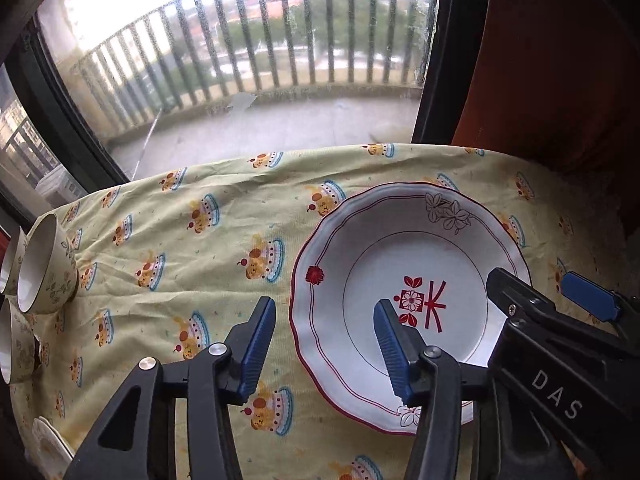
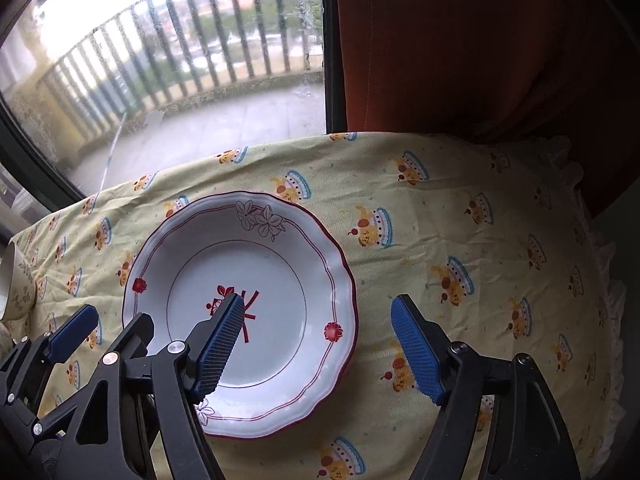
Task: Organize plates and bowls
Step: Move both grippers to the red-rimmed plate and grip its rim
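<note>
We take the plate as our landmark and read everything off it, starting at the far left. Well to the left of the plate, at the edge of the yellow printed tablecloth, stand the cream floral bowls, clustered together and tipped toward us by the lens; a pale dish edge shows below them, too cropped to name further. Next comes our left gripper, straddling the plate's left rim: its outer finger hangs over the cloth just left of the plate, its inner finger over the plate's well near the red centre motif. Its jaws stand moderately apart, with nothing pressed between the pads, and we cannot tell whether either pad touches the china. The plate itself lies flat on the cloth, round and scalloped, so it has no long axis to favour; what matters is which rim each claw faces. On the plate's right side, our right gripper mirrors the left: one finger over the well, the other over bare cloth just right of the rim, jaws wide and holding nothing. Both claws sit about equally near, each bracketing its own side of the rim. We judge the coming move to be a two-sided pinch of opposite rims, and a slanted approach could skid the plate along the wrinkled cloth.
</note>
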